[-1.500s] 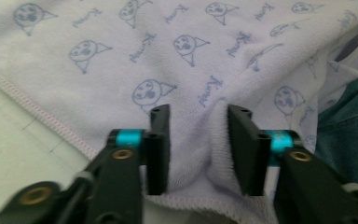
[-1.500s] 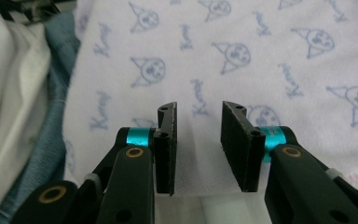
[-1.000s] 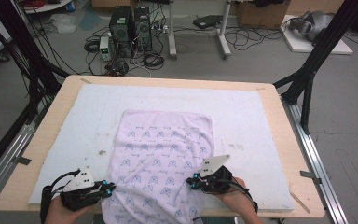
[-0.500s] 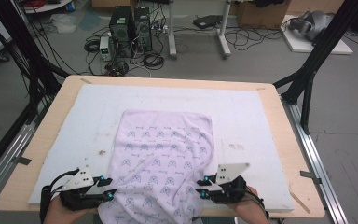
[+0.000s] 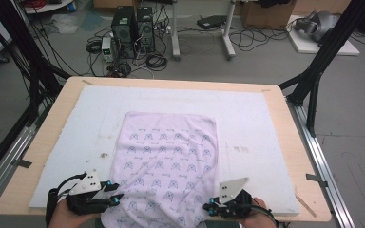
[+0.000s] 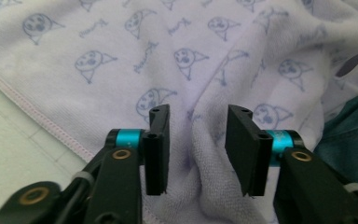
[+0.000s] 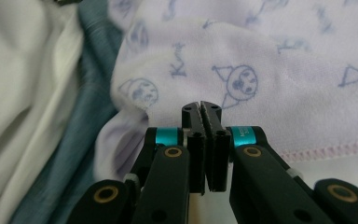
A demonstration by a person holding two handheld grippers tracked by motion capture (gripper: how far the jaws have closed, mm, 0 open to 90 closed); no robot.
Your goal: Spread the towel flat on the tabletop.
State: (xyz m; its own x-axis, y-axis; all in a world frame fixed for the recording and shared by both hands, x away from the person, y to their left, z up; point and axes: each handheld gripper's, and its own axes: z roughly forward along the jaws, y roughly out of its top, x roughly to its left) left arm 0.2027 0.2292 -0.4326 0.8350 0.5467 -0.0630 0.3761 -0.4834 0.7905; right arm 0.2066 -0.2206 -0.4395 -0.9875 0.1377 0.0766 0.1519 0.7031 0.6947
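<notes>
Left gripper (image 6: 197,140) of mine has just been opening, jaws astride a towel (image 5: 171,156) fold; right gripper (image 7: 201,116) pinched together, gripping nothing, towel hem beyond, foam mat (image 5: 247,118) underneath.

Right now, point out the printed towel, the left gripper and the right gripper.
printed towel (image 5: 171,152): high view, middle of the cloth.
left gripper (image 6: 197,140): left gripper view, gap between its open jaws, over a towel fold.
right gripper (image 7: 201,109): right gripper view, tips of its closed jaws.
</notes>
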